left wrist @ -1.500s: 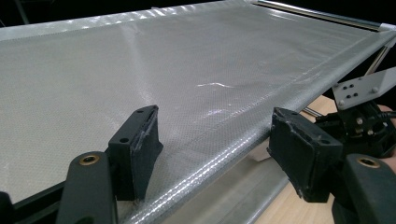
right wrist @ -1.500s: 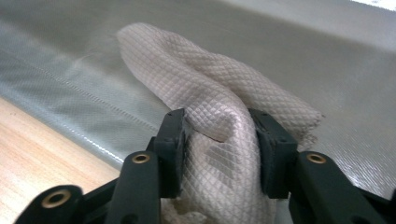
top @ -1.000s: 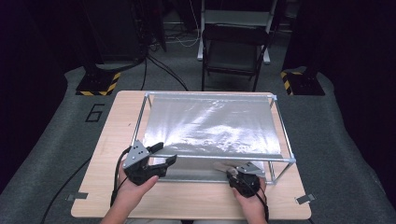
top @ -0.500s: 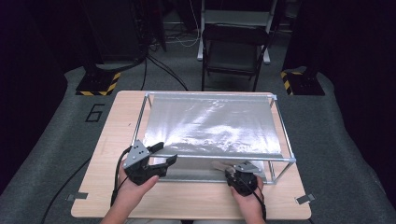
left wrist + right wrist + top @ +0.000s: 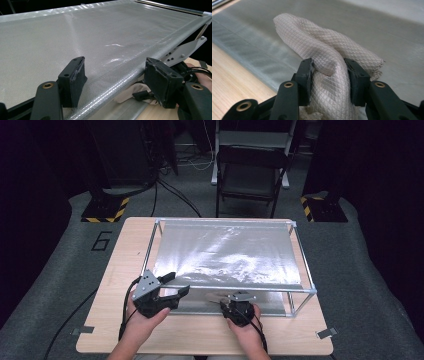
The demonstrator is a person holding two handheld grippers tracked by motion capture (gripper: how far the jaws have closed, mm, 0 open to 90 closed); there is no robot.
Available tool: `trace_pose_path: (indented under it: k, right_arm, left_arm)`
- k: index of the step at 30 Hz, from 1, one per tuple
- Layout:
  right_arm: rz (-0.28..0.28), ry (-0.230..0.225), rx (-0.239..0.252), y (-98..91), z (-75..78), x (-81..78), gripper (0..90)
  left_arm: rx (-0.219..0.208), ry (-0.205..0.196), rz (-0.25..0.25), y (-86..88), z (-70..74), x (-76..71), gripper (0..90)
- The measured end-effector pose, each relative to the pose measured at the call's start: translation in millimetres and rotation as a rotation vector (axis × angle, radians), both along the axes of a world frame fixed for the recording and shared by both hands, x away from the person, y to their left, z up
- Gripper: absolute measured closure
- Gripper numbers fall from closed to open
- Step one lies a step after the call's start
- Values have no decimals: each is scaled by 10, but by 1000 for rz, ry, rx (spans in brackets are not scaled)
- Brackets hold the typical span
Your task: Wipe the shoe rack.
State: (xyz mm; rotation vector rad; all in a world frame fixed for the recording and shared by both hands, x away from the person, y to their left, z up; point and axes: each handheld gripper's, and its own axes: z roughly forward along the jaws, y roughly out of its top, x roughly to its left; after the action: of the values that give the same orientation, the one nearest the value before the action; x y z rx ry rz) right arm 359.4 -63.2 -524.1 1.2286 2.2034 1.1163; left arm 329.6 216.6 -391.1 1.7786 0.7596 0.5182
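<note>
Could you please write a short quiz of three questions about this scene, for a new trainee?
1. True or false: the right gripper is shut on the pale, quilted, crumpled cloth.
2. Which thing stands on the light wooden table?
A. a red plastic bucket
B. a metal tube frame with a silvery mesh sheet stretched over it
C. a stack of white plates
3. Fill in: the jaws of the left gripper stand ____, with the near edge of the mesh sheet between them.

Key
1. true
2. B
3. open
</note>
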Motion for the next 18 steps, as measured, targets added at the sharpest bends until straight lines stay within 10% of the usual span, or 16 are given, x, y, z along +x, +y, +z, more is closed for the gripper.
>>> trace_pose_path:
  k: [8,18]
  right_arm:
    - [15,33,26,152,1,-23,607]
    - [-89,17,-25,-421,13,-94,621]
  left_arm:
    - [-3,4,-1,2,-2,-8,335]
    - [-4,4,4,23,1,-18,339]
